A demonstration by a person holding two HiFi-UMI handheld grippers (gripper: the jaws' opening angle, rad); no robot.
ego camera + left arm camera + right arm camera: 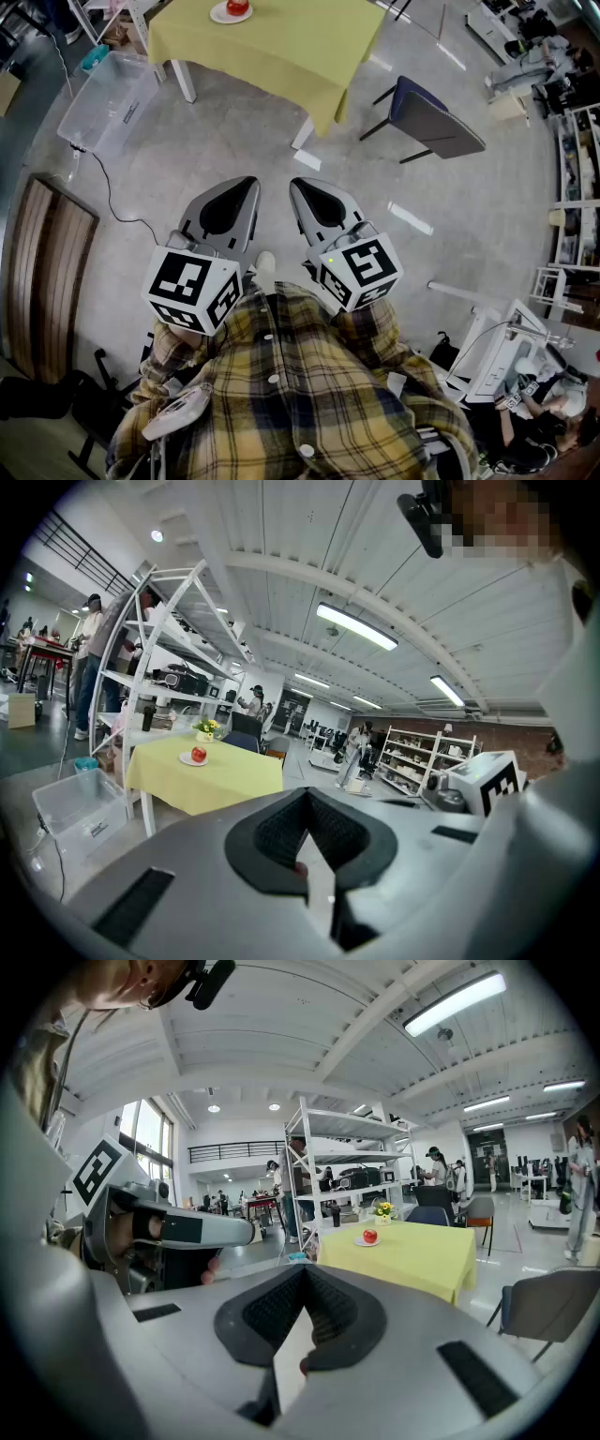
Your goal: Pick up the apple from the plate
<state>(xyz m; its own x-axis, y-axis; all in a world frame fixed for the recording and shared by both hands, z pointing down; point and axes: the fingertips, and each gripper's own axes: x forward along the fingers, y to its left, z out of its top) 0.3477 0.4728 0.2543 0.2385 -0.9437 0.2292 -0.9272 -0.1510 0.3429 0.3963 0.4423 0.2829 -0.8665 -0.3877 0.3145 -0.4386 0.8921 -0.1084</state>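
Head view: the apple (236, 7) is seen on its plate (217, 15) on the yellow table (281, 47). The left gripper (244, 186) and right gripper (301, 187) are held well short of that table.

Left gripper view: jaws pressed together, nothing held.

Right gripper view: same, jaws together and empty.

So it's judged to be step 1, the approach. The table has to be reached and 1 claw opened.

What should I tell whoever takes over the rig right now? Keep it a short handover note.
Left gripper: shut, empty, held in front of the person's body.
Right gripper: shut, empty, beside the left one.
Apple: on the white plate on the yellow table, well ahead across the floor.
Done: nothing yet.
Left: walk to the table, open a gripper, close on the apple, lift it off the plate.
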